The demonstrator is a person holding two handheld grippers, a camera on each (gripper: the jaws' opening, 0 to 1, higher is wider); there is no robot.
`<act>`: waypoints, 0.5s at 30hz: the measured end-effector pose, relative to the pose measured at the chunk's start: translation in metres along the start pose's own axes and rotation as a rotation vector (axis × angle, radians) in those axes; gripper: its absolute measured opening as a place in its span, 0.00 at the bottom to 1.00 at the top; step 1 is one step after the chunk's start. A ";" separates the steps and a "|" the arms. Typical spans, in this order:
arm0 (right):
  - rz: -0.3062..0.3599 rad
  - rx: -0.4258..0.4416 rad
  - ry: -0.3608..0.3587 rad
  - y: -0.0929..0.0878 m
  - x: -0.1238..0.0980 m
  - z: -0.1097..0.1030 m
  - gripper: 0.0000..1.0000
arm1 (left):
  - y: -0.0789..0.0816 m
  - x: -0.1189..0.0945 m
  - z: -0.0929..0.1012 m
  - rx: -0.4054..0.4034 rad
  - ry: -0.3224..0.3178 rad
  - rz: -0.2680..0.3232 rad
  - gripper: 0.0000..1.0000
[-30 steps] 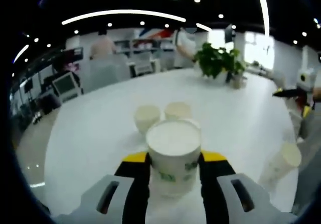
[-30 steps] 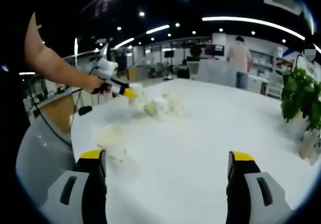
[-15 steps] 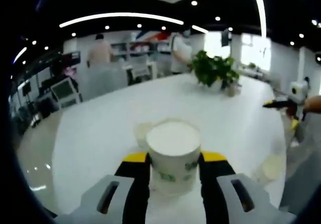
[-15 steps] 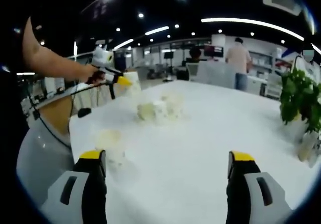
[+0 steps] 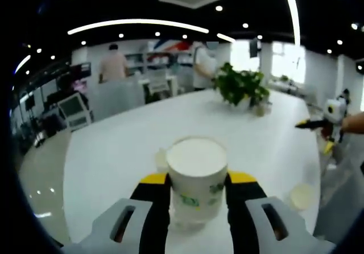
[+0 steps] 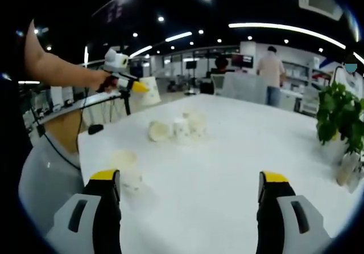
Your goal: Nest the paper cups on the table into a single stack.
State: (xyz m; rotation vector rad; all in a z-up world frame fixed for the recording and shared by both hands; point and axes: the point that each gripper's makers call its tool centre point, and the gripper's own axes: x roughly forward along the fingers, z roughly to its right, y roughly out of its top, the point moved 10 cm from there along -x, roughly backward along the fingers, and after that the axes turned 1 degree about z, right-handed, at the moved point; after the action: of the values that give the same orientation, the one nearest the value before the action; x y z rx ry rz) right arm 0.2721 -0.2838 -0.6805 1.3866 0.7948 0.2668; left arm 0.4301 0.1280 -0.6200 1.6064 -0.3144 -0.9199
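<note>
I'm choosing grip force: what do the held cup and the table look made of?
The white cup with green print in the left tool looks like matte paper, with a thin rim. The white round table looks like smooth laminate or similar, faintly glossy.

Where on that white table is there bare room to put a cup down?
The broad white stretch of the table between the lone cup near the right gripper and the potted plant looks free. It is crowded around the cluster of cups, one tipped over. The left gripper holds a paper cup aloft.
</note>
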 end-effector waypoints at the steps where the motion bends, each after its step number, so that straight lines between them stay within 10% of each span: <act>1: 0.001 0.001 0.000 0.000 0.000 0.000 1.00 | 0.000 0.000 -0.001 0.001 -0.001 -0.001 0.37; 15: 0.006 -0.017 0.013 0.005 0.000 -0.003 1.00 | 0.006 -0.002 0.026 0.064 -0.091 -0.012 0.37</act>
State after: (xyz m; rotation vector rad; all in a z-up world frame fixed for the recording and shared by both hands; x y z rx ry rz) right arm 0.2712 -0.2804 -0.6756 1.3727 0.7976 0.2864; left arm 0.4122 0.1091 -0.6132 1.6296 -0.4016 -1.0022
